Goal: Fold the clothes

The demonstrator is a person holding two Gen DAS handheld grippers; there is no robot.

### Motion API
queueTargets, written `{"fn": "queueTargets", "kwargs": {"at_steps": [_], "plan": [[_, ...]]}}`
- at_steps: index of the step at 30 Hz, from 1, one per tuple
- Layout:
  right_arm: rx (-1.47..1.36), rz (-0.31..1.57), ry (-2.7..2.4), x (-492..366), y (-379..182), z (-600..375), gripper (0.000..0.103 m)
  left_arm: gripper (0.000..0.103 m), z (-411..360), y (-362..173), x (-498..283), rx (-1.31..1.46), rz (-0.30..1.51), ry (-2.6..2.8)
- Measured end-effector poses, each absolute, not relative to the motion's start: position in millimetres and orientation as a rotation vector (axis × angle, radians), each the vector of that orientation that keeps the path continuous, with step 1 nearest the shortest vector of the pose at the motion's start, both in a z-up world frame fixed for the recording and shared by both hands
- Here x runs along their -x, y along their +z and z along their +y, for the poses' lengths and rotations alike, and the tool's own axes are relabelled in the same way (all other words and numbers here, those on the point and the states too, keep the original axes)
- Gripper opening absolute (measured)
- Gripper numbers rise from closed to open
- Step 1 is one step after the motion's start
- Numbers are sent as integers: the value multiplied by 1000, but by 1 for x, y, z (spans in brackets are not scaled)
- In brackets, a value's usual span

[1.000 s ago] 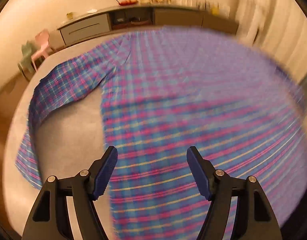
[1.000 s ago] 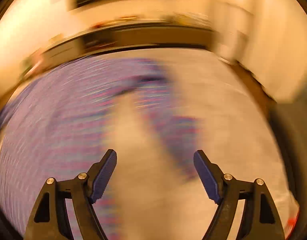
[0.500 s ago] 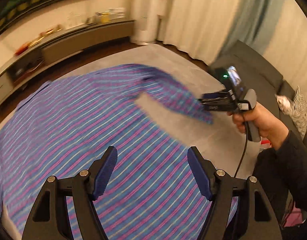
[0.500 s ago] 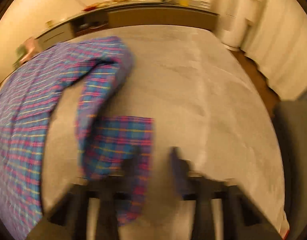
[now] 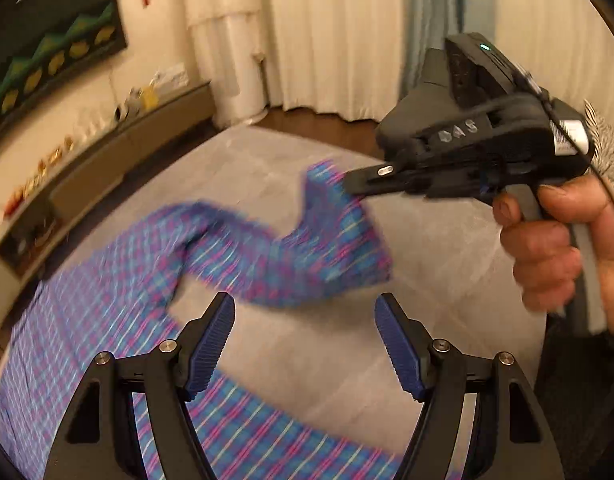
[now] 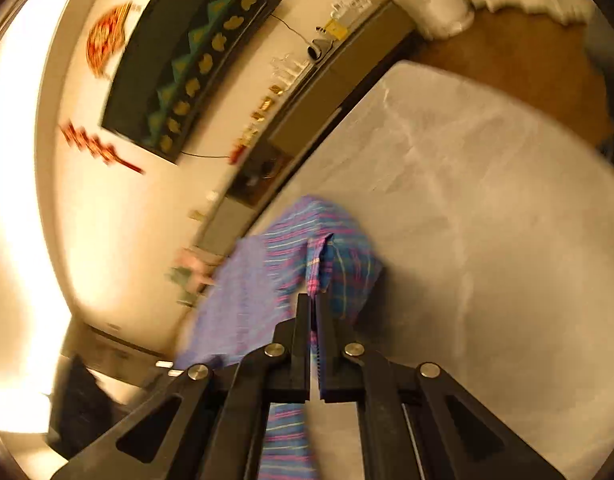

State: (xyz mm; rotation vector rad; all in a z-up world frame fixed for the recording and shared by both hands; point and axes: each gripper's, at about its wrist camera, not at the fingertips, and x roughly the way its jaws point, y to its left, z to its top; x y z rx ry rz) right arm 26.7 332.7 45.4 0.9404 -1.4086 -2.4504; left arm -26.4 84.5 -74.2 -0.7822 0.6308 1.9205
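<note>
A blue and pink plaid shirt [image 5: 87,312] lies spread on a grey surface [image 5: 427,240]. Its sleeve [image 5: 307,256] is lifted off the surface and hangs in the air, blurred. My right gripper [image 6: 315,300] is shut on the sleeve's cuff [image 6: 319,264], rolled to one side; in the left wrist view it [image 5: 349,184] shows at upper right, held by a hand [image 5: 555,248]. My left gripper [image 5: 305,340] stands open low over the shirt's edge, nothing between its fingers, just below the raised sleeve.
A long low cabinet [image 5: 107,152] with small items runs along the far wall under a dark picture [image 5: 47,52]. Pale curtains [image 5: 307,32] hang at the back. A dark sofa edge [image 5: 579,392] is at the right.
My right gripper closed on the sleeve cuff and lifted it up off the surface, rolling sideways. My left gripper swung right toward the sleeve, staying open.
</note>
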Motion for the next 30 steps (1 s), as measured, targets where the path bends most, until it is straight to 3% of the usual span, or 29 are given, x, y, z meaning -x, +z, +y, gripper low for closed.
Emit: {"fn": "queueTargets", "kwargs": {"at_steps": [10, 11, 12, 13, 15, 16, 17, 18, 19, 27, 30], "plan": [[-885, -1491, -2251, -35, 43, 324, 3, 73, 147, -118, -25, 396, 1012, 2083], [-894, -1488, -2260, -34, 43, 324, 3, 58, 149, -120, -25, 358, 1029, 2087], [-898, -1485, -2267, -33, 43, 325, 3, 34, 151, -122, -24, 327, 1041, 2091], [-897, -1482, -2272, -32, 43, 327, 3, 3, 150, -120, -15, 371, 1001, 2096], [-899, -1464, -2307, -31, 45, 331, 4, 1, 148, -115, 4, 459, 918, 2104], [-904, -1433, -2367, -34, 49, 331, 13, 1, 142, -107, 15, 498, 860, 2113], [-915, -1405, -2431, -38, 52, 331, 24, 1, 137, -100, 27, 537, 801, 2120], [-941, -1377, -2505, -44, 53, 329, 51, 1, 131, -92, 40, 576, 741, 2127], [-980, -1333, -2588, -52, 55, 323, 59, 1, 122, -79, 55, 617, 672, 2137], [-1346, -812, -2693, -127, 26, 171, 60, 1, 32, 93, 194, 630, 232, 2331], [-1463, -539, -2758, -138, 12, 120, 60, 1, -12, 143, 243, 642, 108, 2424]]}}
